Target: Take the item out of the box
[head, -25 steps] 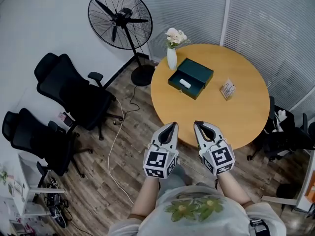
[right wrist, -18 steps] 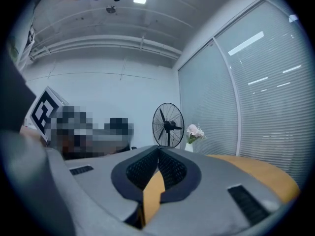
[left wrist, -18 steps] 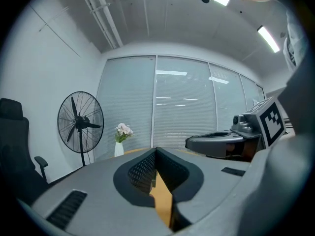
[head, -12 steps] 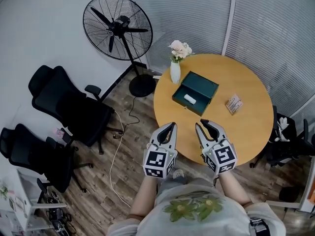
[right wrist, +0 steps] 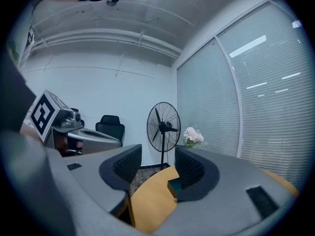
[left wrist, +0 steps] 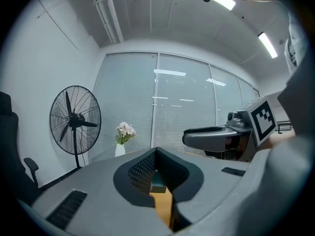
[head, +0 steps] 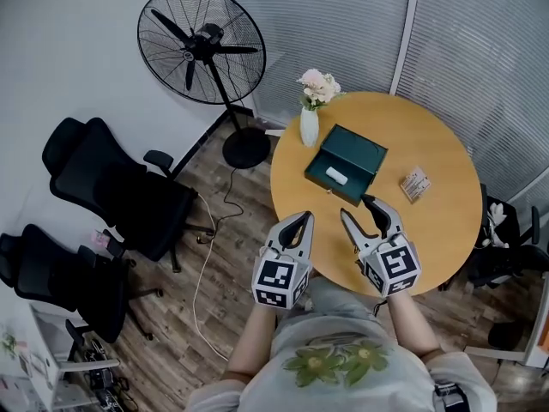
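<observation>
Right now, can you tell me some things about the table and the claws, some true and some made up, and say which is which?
1. The green box on the table is open. True.
2. The right claw is holding the white item. False: the item lies inside the box, and the claw's jaws stand apart with nothing between them, having just been opening.
3. A vase of flowers stands on the table beside the box. True.
4. The left claw is wide open. False: its jaws are together and hold nothing.
</observation>
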Demonstrator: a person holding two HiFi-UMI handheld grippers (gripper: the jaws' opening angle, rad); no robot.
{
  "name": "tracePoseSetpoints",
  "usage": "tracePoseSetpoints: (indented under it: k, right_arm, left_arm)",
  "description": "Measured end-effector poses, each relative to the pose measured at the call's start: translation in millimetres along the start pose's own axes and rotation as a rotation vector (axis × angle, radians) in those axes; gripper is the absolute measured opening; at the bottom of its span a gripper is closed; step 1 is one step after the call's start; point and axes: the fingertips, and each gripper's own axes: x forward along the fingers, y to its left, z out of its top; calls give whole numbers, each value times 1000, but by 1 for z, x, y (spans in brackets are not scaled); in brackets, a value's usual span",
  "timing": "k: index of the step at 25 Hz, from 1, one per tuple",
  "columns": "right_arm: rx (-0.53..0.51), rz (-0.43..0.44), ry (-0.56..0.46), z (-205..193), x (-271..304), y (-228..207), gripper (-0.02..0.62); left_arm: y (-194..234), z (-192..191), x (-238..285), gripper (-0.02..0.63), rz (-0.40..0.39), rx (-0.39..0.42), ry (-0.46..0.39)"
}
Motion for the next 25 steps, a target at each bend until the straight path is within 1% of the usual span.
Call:
tracePoseSetpoints:
  k: [7, 13, 17, 21, 25]
  right_arm:
    - [-10, -27, -7, 1, 30, -22, 218]
    - [-12, -53, -13, 6, 64, -47, 218]
    - [-27, -54, -8, 10, 87, -61, 218]
    - [-45, -57, 0, 16, 109, -71, 218]
    - [-66, -38, 16, 15, 128, -79, 218]
  left_arm:
    - [19, -7, 25, 3, -20, -7, 20]
    - [47, 1, 49, 3, -40, 12, 25]
    - [65, 4, 66, 3, -38, 12, 33]
    - [74, 3, 81, 3, -63, 6, 40]
    - [80, -2, 99, 3, -82, -9, 51]
